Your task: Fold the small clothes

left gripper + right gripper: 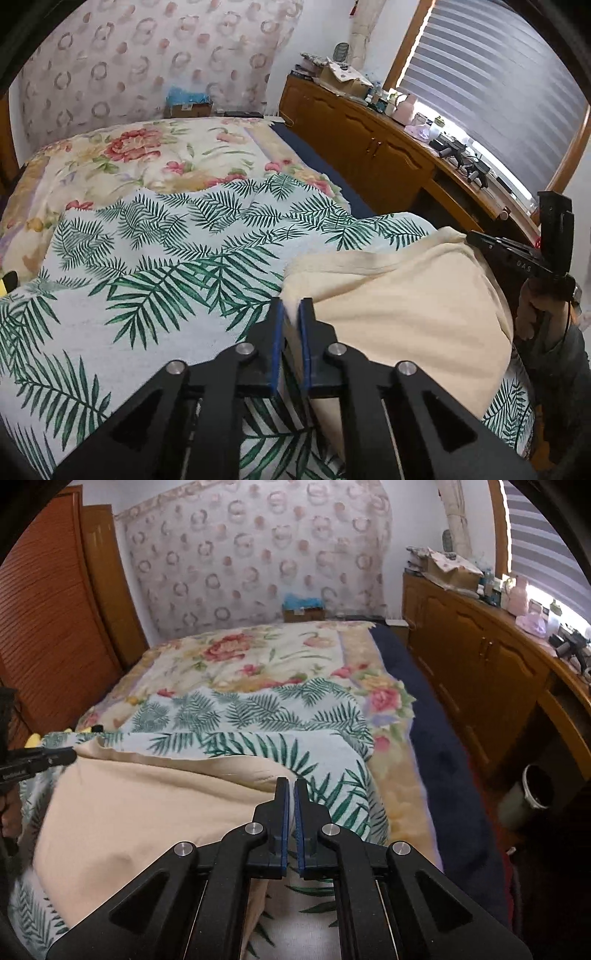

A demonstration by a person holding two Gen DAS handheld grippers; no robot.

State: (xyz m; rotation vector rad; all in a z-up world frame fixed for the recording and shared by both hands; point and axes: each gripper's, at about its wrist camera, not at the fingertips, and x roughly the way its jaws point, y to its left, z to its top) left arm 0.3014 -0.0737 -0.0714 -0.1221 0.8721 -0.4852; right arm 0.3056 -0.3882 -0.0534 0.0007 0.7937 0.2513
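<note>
A cream-coloured small garment point(399, 310) lies on the palm-leaf sheet point(155, 266) of the bed. My left gripper point(291, 306) is shut on the garment's left corner. In the right wrist view the garment point(140, 812) spreads to the left, and my right gripper point(290, 784) is shut on its right corner. The right gripper also shows in the left wrist view point(476, 236) at the garment's far right edge, and the left gripper shows in the right wrist view point(70, 755) at its left edge. The cloth hangs lifted between both grippers.
A floral blanket point(258, 657) covers the far half of the bed, with a dark blue edge point(436, 738) on the right. A wooden cabinet point(480, 664) with clutter on top runs along the right wall under a window. A bin point(532, 794) stands on the floor.
</note>
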